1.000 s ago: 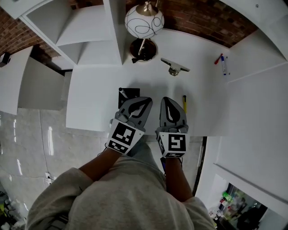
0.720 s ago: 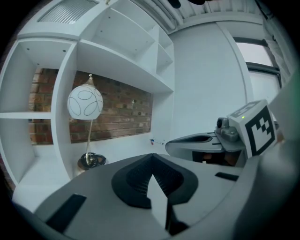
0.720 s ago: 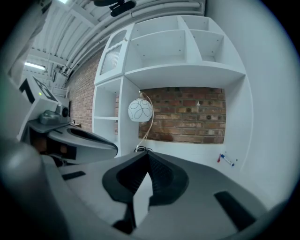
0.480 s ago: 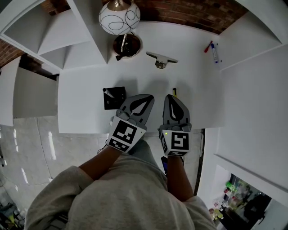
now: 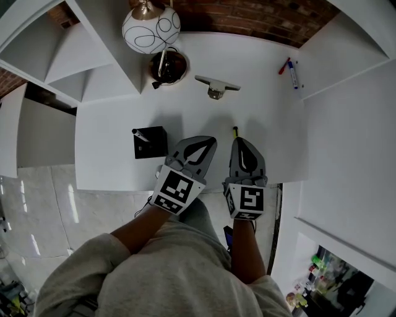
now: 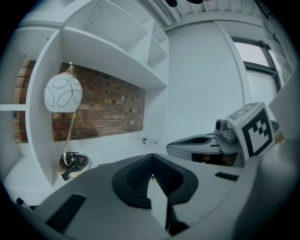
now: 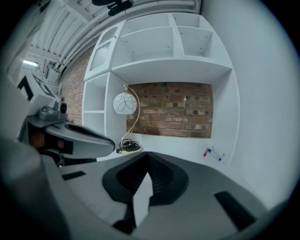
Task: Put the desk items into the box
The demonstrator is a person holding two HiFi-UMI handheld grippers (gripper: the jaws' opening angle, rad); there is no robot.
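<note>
A small black box (image 5: 150, 142) with a black pen across its top stands on the white desk (image 5: 105, 133), near the front left. A grey metal desk item (image 5: 215, 86) lies at the middle back. A yellow pencil (image 5: 236, 132) pokes out just beyond my right gripper (image 5: 242, 142). A red and a blue marker (image 5: 289, 67) lie at the back right, also visible as markers (image 7: 213, 153) in the right gripper view. My left gripper (image 5: 206, 142) hovers right of the box, apart from it. Both grippers are shut and hold nothing.
A globe lamp (image 5: 151, 28) with a dark round base (image 5: 167, 65) and coiled cord stands at the back left. White shelving (image 5: 93, 37) rises at the left. A brick wall (image 5: 247, 18) is behind, a white wall at the right, and a tiled floor (image 5: 37, 204) below left.
The view has slid, so the desk items sit further left in the picture. Both grippers now lie further right of the black box and stay shut.
</note>
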